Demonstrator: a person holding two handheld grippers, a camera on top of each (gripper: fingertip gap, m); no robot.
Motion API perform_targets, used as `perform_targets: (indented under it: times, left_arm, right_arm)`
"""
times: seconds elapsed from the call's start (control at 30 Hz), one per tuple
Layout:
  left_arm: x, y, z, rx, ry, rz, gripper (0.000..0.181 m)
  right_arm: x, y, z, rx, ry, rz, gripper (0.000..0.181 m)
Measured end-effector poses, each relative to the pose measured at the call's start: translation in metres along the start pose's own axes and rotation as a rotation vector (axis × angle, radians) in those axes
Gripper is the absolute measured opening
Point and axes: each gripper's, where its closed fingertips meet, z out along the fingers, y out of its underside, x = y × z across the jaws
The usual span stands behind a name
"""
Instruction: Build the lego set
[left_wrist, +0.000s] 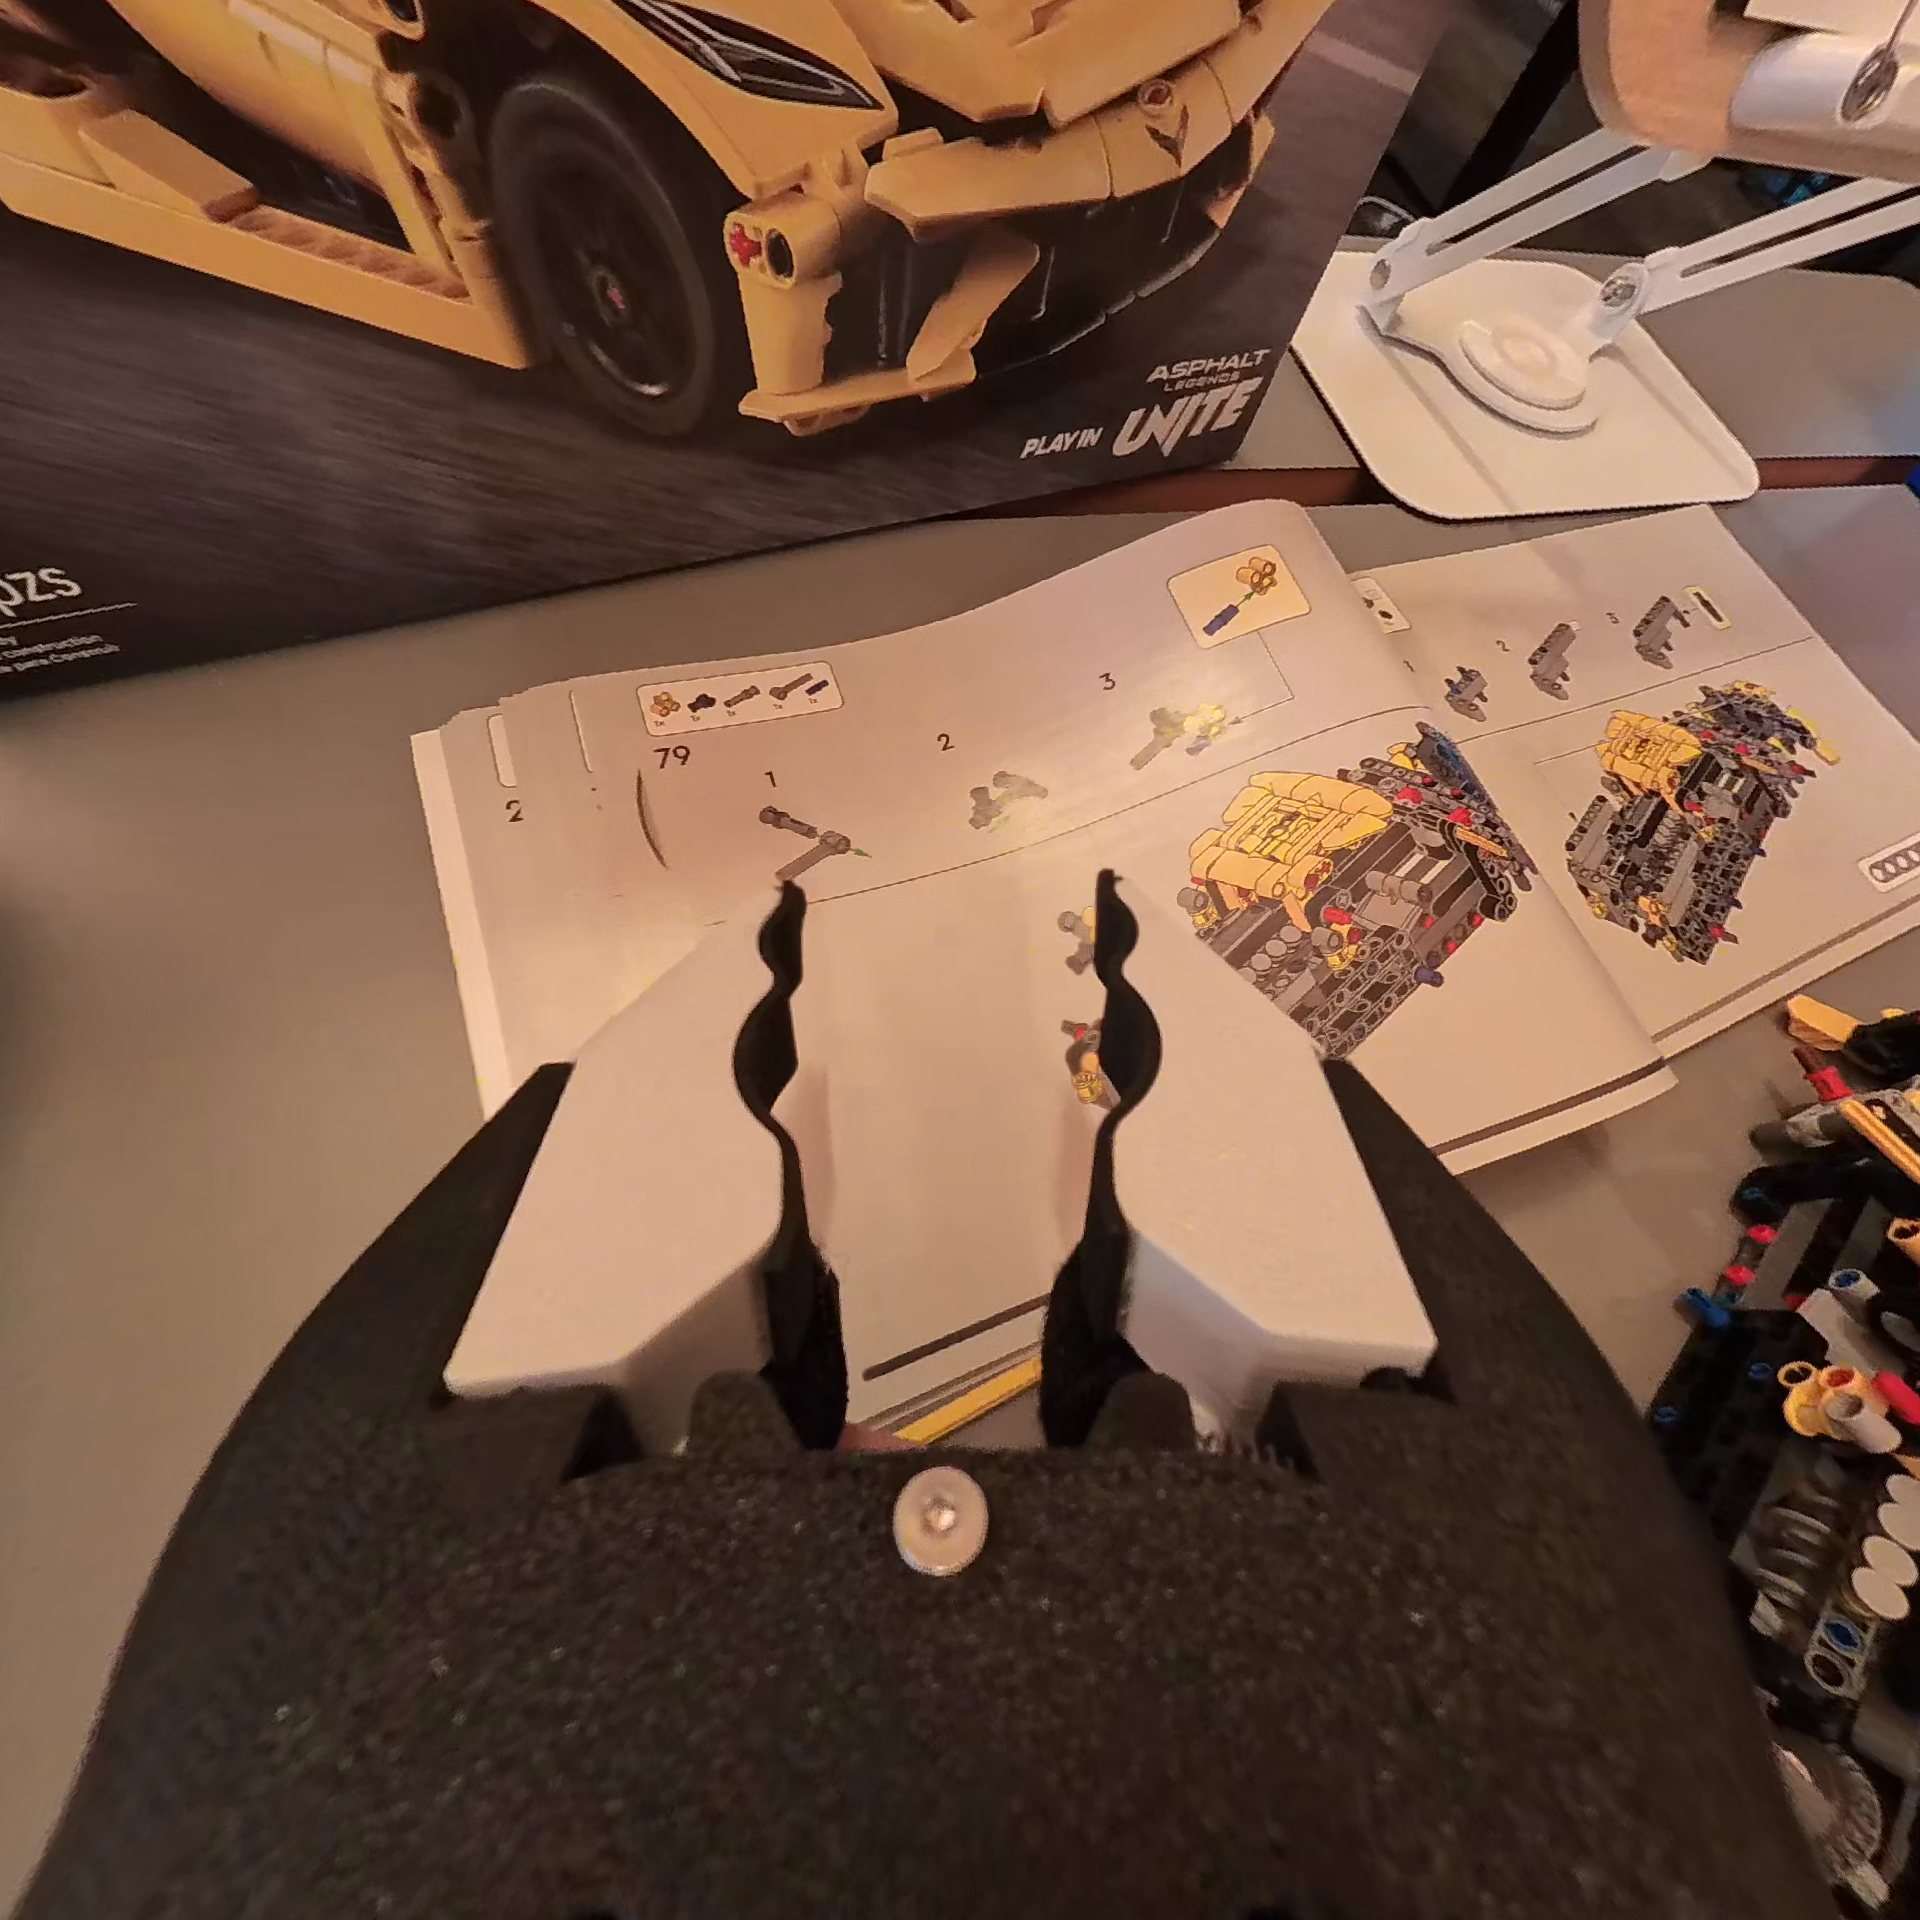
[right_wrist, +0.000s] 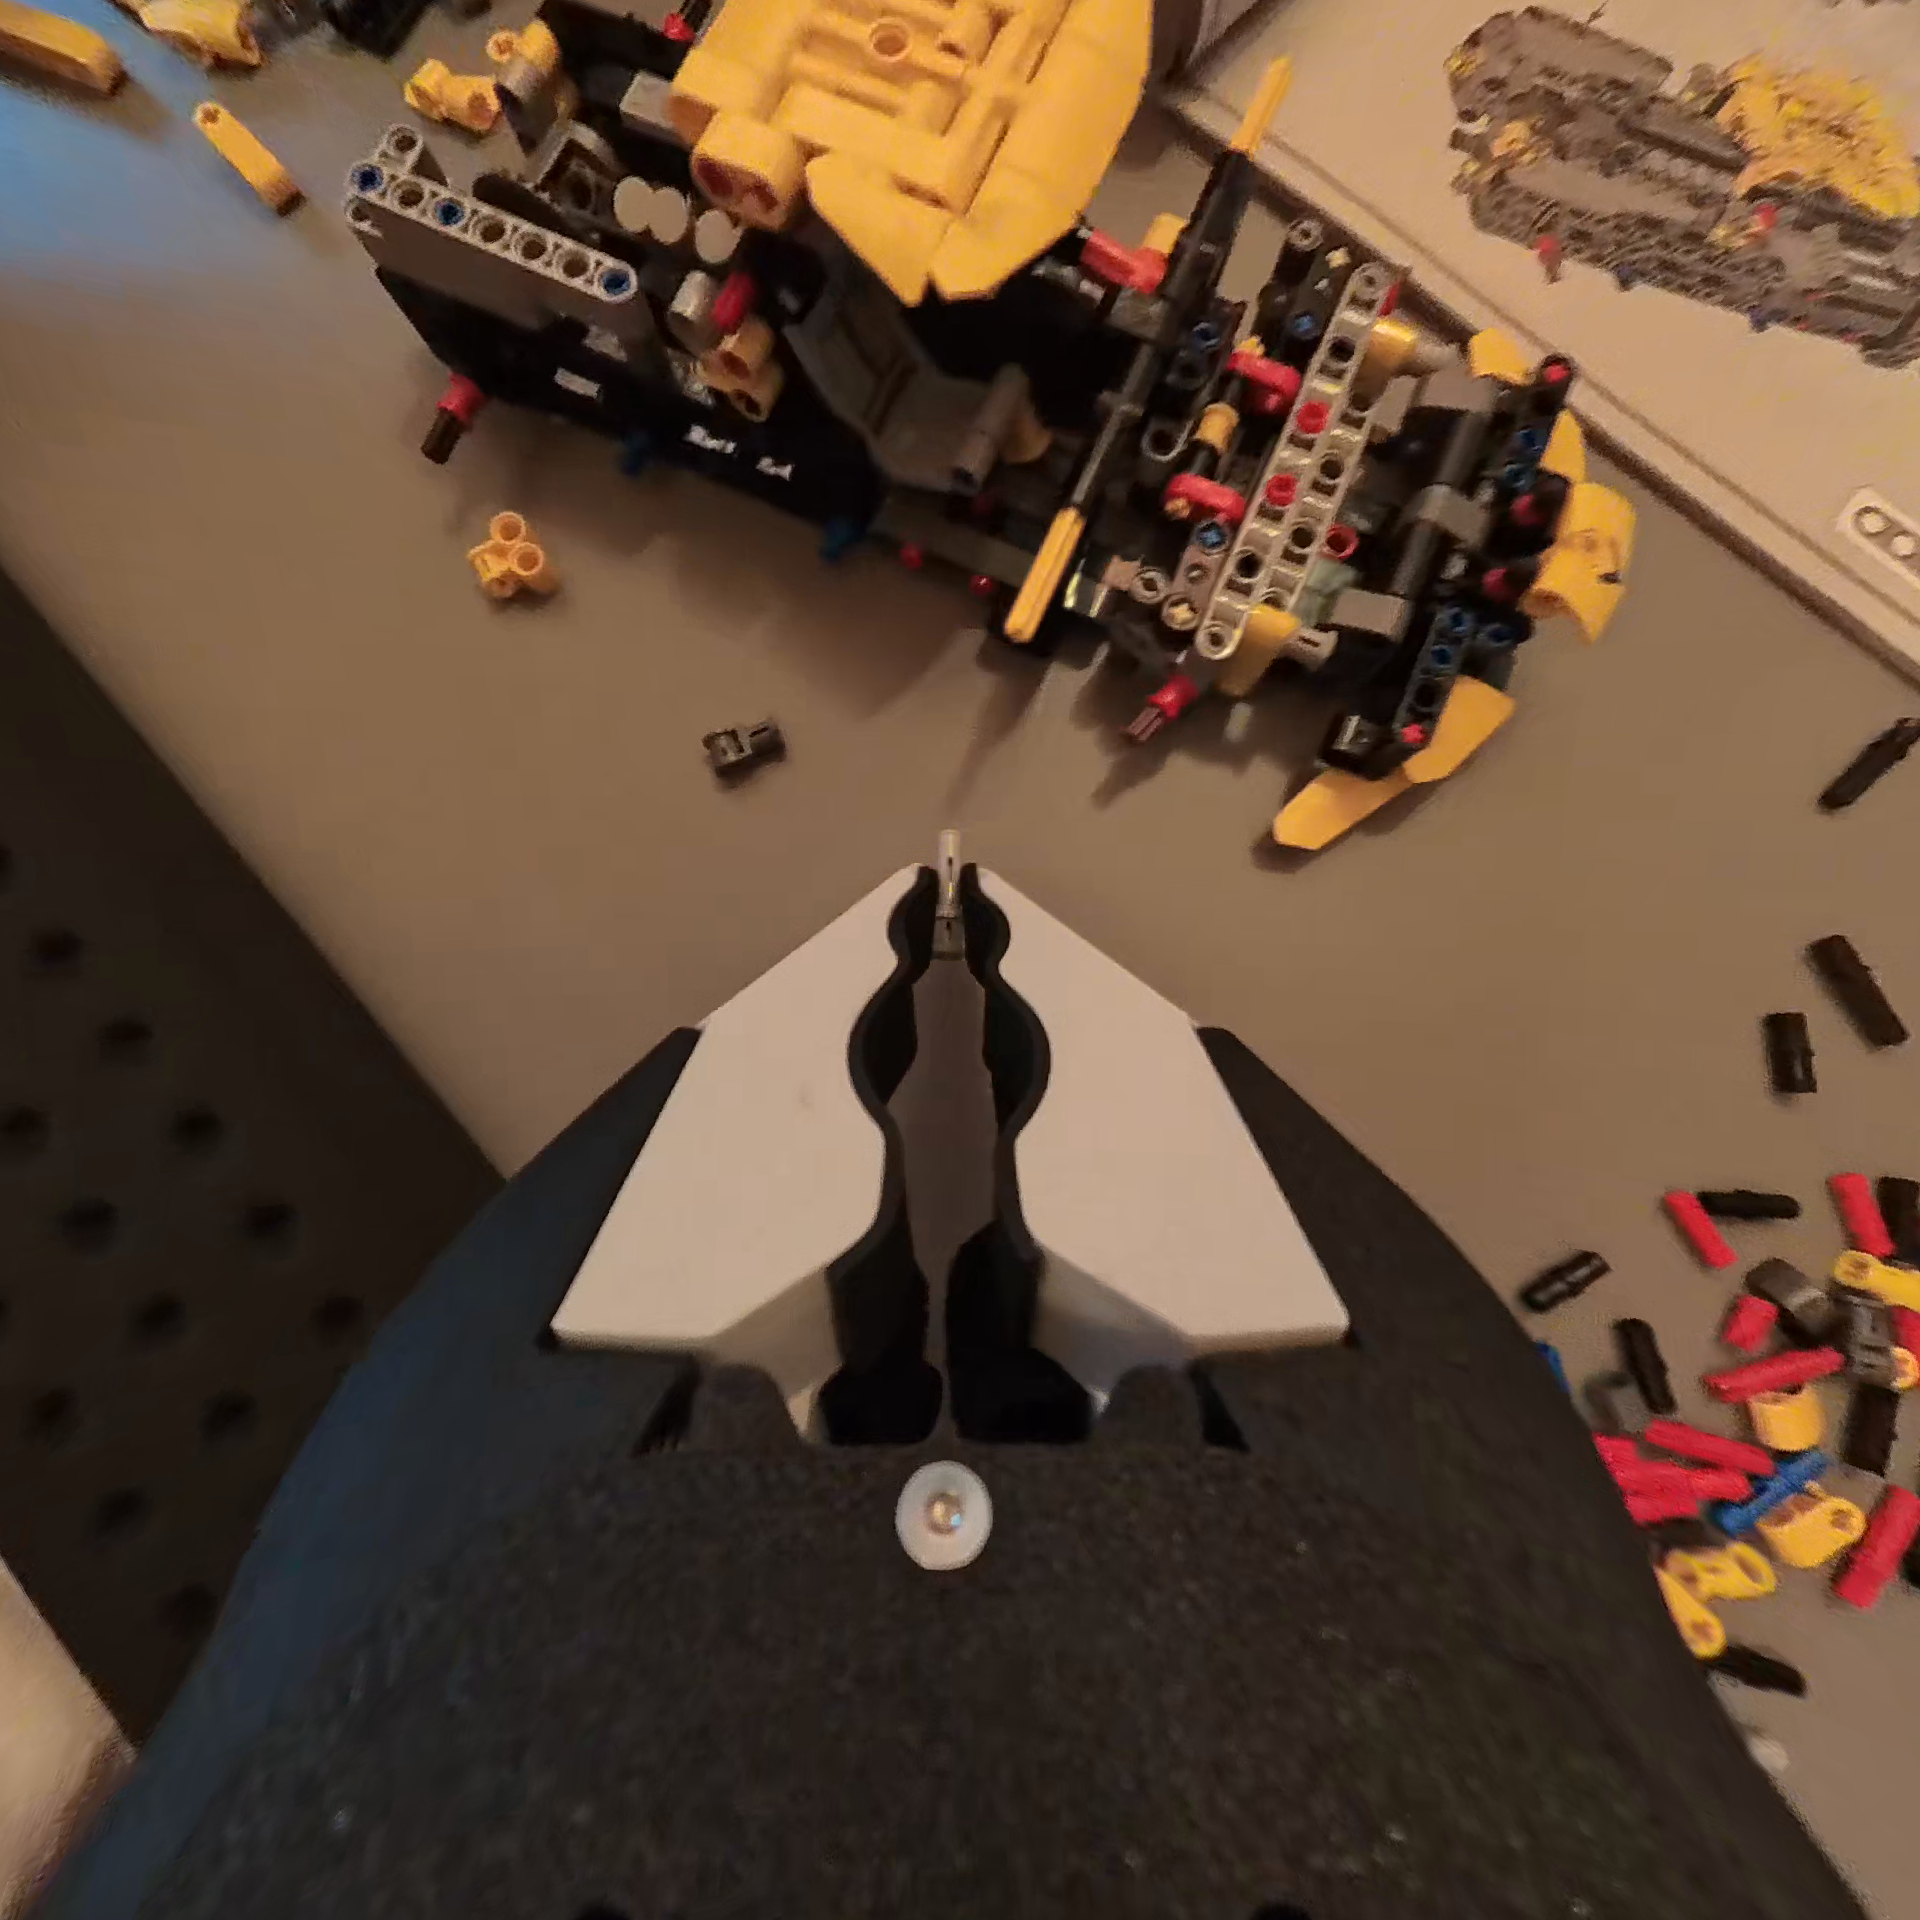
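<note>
Left gripper (left_wrist: 945, 883) spread wide with nothing in it, hanging over the open instruction book (left_wrist: 1039, 790). Right gripper (right_wrist: 948, 883) pinching a tiny grey pin (right_wrist: 948, 878) at its tips. Ahead of that, the half-built lego car (right_wrist: 1039, 364) on the table (right_wrist: 520, 883), red and black loose pieces (right_wrist: 1766, 1403) off to the right.

white lettering on box (left_wrist: 312, 468), step numbers in booklet (left_wrist: 1039, 727)

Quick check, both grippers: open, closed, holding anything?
Left gripper: open, empty, above the instruction booklet.
Right gripper: closed on a small grey pin.
</note>
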Motion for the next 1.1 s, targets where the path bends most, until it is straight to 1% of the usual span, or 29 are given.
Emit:
perform_targets:
  times: [0.17, 0.37, 0.4, 0.43, 0.5, 0.53, 0.6, 0.7, 0.8, 0.9, 0.97, 1.1]
  left_arm:
    - [0.004, -0.002, -0.001, 0.008, 0.002, 0.015, 0.057]
    - [0.002, -0.003, -0.003, 0.012, 0.002, 0.001, 0.057]
    - [0.002, -0.003, -0.003, 0.012, 0.000, 0.003, 0.057]
    - [0.002, -0.003, -0.003, 0.012, -0.002, 0.005, 0.057]
    - [0.002, -0.003, -0.003, 0.010, -0.001, 0.006, 0.057]
    - [0.003, -0.003, -0.003, 0.010, 0.001, 0.006, 0.057]
    - [0.005, -0.003, -0.003, 0.010, 0.006, 0.007, 0.057]
    - [0.008, -0.002, -0.002, 0.005, 0.009, 0.017, 0.057]
    - [0.009, 0.000, 0.000, 0.000, 0.009, 0.022, 0.057]
    - [0.009, 0.001, 0.001, -0.005, 0.006, 0.023, 0.057]
    - [0.008, 0.002, 0.002, -0.008, 0.004, 0.025, 0.057]
    - [0.007, 0.002, 0.002, -0.009, 0.000, 0.023, 0.057]
  right_arm:
    - [-0.007, 0.007, 0.010, -0.032, 0.017, -0.028, 0.004]
    - [-0.008, 0.007, 0.013, -0.006, 0.024, 0.000, 0.004]
    - [-0.007, 0.007, 0.012, 0.004, 0.027, 0.011, 0.009]
    - [-0.004, 0.006, 0.011, 0.020, 0.046, 0.036, 0.024]
    - [-0.004, 0.001, -0.001, 0.077, 0.024, 0.085, 0.024]
    - [0.001, 0.001, -0.010, 0.102, 0.026, 0.114, 0.024]
    - [0.025, 0.013, -0.030, 0.111, 0.089, 0.164, 0.024]
    - [0.070, 0.049, -0.063, 0.087, 0.223, 0.249, 0.023]
    - [0.102, 0.077, -0.085, 0.066, 0.318, 0.300, 0.023]
    - [0.116, 0.091, -0.086, 0.029, 0.341, 0.301, 0.023]
    - [0.117, 0.092, -0.080, 0.025, 0.324, 0.307, 0.022]
    - [0.116, 0.098, -0.071, -0.030, 0.332, 0.289, 0.019]
